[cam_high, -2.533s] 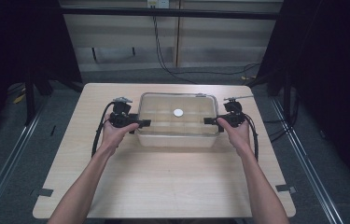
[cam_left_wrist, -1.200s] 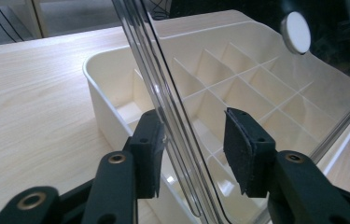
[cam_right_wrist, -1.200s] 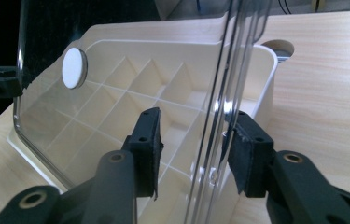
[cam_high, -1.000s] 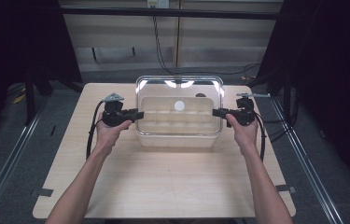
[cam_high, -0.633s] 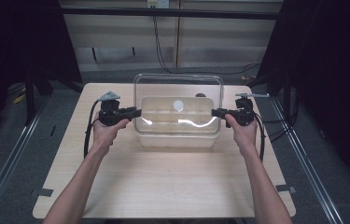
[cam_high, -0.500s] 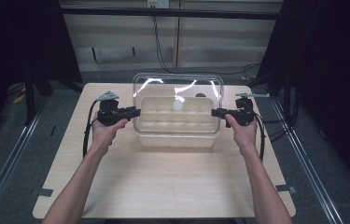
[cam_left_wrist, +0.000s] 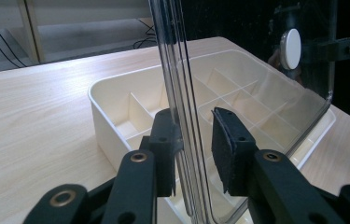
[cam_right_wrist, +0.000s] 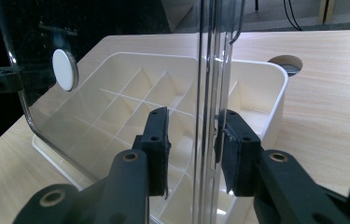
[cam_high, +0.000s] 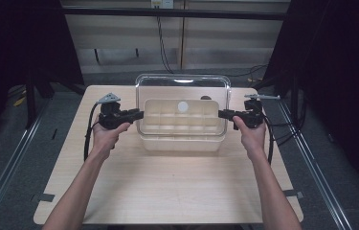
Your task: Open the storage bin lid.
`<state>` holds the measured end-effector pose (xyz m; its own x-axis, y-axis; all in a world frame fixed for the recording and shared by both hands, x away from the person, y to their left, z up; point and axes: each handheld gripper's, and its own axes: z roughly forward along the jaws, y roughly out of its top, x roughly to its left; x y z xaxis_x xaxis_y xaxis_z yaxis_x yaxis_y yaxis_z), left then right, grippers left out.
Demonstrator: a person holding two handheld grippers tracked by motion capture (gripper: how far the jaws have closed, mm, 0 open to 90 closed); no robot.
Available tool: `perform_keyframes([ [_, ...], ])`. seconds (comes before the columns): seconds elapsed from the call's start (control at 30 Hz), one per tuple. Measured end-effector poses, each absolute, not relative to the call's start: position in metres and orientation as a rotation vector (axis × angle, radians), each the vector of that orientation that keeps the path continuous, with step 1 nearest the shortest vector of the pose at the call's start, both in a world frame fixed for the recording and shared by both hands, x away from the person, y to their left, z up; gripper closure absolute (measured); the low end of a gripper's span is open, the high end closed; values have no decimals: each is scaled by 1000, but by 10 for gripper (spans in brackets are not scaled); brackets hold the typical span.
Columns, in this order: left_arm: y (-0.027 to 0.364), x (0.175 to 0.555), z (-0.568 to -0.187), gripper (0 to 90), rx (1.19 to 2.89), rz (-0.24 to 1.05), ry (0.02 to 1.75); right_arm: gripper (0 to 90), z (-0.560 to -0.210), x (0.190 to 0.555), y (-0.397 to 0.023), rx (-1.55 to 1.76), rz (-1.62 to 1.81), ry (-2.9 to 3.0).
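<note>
Upright clear lid (cam_high: pixel 183 91) walling the far side of the compartment box (cam_high: pixel 182 136); near tabletop (cam_high: pixel 177 187) bare.

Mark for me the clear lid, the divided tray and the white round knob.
clear lid (cam_high: pixel 183 87): high view, upper pane.
divided tray (cam_left_wrist: pixel 99 100): left gripper view, near rim.
white round knob (cam_right_wrist: pixel 65 70): right gripper view, its face.
</note>
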<state>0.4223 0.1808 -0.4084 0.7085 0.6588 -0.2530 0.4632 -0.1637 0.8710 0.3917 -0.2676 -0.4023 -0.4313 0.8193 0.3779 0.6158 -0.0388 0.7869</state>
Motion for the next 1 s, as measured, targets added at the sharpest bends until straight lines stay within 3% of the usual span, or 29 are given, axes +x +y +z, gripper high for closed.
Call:
perform_keyframes([
  [1.0, 185, 409, -397, 714, 1823, 235, 852, 668, -394, 379, -266, 1520, 1485, 2030],
])
